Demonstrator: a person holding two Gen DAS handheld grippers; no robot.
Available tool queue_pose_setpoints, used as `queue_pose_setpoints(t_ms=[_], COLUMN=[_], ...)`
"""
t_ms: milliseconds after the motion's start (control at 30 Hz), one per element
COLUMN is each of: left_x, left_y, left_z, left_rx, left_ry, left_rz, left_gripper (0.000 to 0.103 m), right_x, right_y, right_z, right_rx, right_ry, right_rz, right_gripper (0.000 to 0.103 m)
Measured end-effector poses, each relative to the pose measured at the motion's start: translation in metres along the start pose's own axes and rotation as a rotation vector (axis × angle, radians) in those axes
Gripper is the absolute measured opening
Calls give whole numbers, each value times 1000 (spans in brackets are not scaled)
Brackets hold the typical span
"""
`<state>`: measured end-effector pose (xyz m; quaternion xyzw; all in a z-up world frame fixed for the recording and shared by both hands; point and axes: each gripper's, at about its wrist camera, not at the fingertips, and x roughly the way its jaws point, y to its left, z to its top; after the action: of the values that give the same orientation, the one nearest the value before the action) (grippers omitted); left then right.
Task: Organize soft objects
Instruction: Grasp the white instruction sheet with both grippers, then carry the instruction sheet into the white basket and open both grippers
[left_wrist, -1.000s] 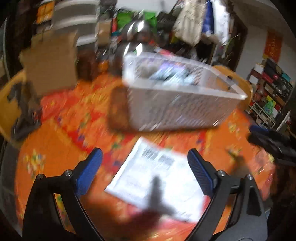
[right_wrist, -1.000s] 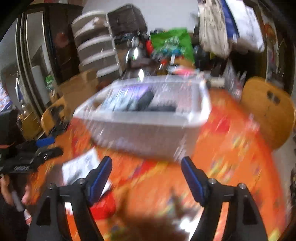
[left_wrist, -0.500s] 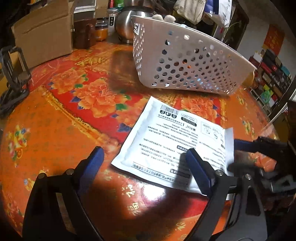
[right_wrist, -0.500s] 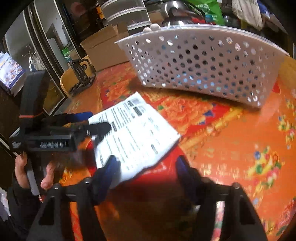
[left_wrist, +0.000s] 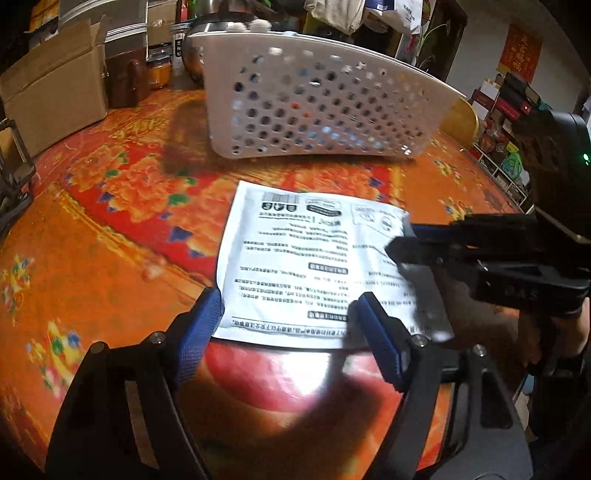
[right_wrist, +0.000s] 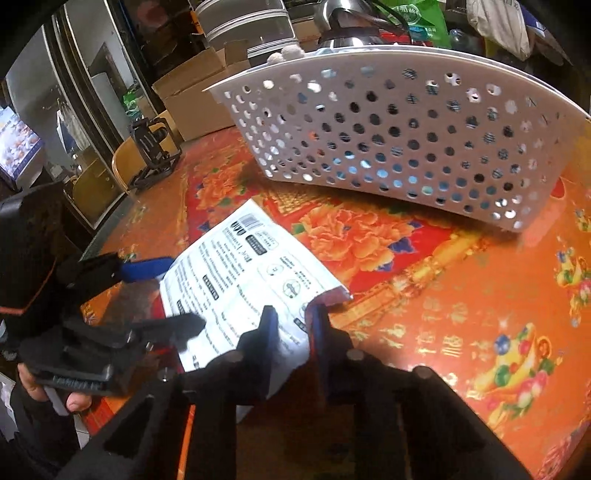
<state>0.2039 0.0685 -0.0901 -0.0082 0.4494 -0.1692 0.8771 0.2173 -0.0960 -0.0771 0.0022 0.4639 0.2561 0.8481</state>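
The right wrist view shows the right tongs (right_wrist: 290, 325) squeezed shut on the near corner of a flat white pouch (right_wrist: 243, 280), and that corner bends up a little between the blue pads. The pouch lies on the worktop (right_wrist: 461, 302), in front of the white basket (right_wrist: 399, 136) and apart from it. It is thin, shiny and covered in small black print with a barcode at the far end. It looks light and floppy, like a soft plastic bag with something flat inside, so I think it will sag and swing if it is lifted by one corner only. The smooth skin may be slippery, so a hold on the edge seam, or one on each side, seems safest. In the left wrist view the left tongs (left_wrist: 288, 325) are open, with one blue pad at each side of the pouch's (left_wrist: 314, 258) near edge, not pinching it. The right tongs (left_wrist: 402, 243) reach in from the side onto the pouch's right edge. The worktop (left_wrist: 110, 240) is covered with a glossy orange and red cloth with big flowers, and it shines under the lamp. The basket (left_wrist: 317, 107) is hard plastic full of round holes, with curved walls, and fluffy white bits peek over its rim. A brown cardboard box (left_wrist: 51, 92) stands far behind.
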Motion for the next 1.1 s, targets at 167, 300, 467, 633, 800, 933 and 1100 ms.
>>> queue_pose_setpoints(t_ms=[167,300,467,633,800,933,1100], left_x=[-4,-7,-7,-9,-18,-26,-46], left_y=[-24,-37,-26,-37,-45,-53,-60], left_z=[-11,-17,-18,-22,-24,-21,-13], left_rx=[-12,-49,-146,-141,-133,-128,-116], left_ry=[-3,-13,-29,-52,-94,-119,-158], left_rz=[-40,-65,-89,-48,-49,-49,-54], left_gripper=[63,43,33,30,29,29,29], right_x=[-11,-17,-24,-31,-48,-60,-84], right_y=[-7,-21,-30,-22,-23,-22,-20], right_z=[-8,-13,-21,-24,-25,-21,-15], right_rx=[-47,-48,-55,-92,-96,-97,-109], right_ry=[-4,-8,-18,-49,-87,-113,-160], right_rz=[-20,-9,7,-45,-42,-47,-48], right_gripper=[15,11,9,5,5,4,4])
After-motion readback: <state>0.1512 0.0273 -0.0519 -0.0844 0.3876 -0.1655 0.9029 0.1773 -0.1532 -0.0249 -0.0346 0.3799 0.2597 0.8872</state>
